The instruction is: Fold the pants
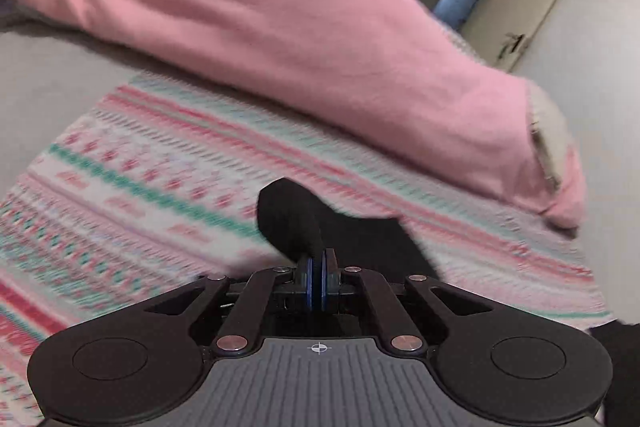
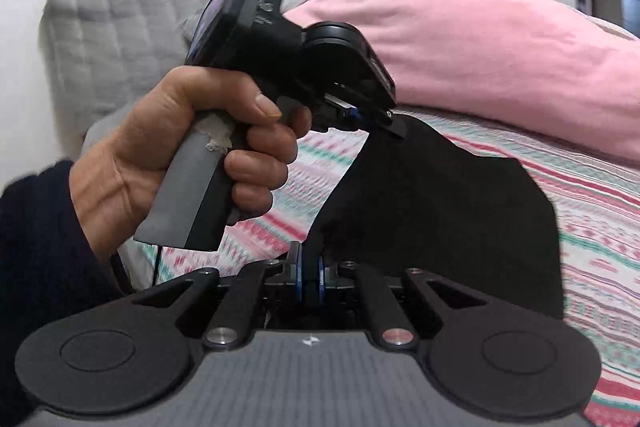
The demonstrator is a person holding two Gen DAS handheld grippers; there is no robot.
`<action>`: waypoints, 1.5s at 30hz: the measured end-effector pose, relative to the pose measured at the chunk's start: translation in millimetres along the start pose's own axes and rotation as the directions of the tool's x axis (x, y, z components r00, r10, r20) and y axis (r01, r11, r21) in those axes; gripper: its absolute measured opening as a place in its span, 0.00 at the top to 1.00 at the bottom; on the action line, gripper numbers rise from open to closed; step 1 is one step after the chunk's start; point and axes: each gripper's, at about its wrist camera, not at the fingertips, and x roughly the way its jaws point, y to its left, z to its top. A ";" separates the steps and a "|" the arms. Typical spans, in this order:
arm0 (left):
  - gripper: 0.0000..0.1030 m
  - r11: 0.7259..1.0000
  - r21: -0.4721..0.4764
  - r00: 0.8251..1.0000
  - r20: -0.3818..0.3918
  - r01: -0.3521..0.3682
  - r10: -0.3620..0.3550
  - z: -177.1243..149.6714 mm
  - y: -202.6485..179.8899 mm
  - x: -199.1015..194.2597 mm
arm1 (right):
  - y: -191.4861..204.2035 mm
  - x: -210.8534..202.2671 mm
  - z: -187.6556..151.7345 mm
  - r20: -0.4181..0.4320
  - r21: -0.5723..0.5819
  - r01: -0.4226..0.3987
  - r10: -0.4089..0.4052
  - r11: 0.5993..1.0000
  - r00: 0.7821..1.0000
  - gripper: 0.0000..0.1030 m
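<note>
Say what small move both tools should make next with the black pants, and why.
Probably lower both together to lay the fold down. The left tool and right tool each pinch the black pants, which hang lifted above the patterned blanket.

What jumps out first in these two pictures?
A big pink pillow fills the back of the bed, lying on a pink-and-teal patterned blanket. In front, black fabric pants hang pinched in both the left gripper and right gripper; a bare hand grips the left one's handle.
</note>
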 end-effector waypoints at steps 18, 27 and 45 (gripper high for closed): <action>0.96 0.996 0.025 0.995 -0.063 -0.082 0.083 -6.9 39.5 22.0 | 18.4 41.4 -9.0 -0.096 0.059 -0.005 0.010 0.998 0.995 0.93; 0.96 0.994 0.068 0.994 -0.055 -0.085 0.089 -1.9 37.2 30.7 | 18.5 47.3 -6.0 -0.074 0.184 0.021 -0.007 0.983 0.997 0.93; 0.54 0.965 -0.042 0.964 -0.074 -0.258 0.254 -2.9 56.7 13.3 | -49.5 -19.3 27.9 -0.155 0.142 -0.250 0.271 0.958 0.950 0.40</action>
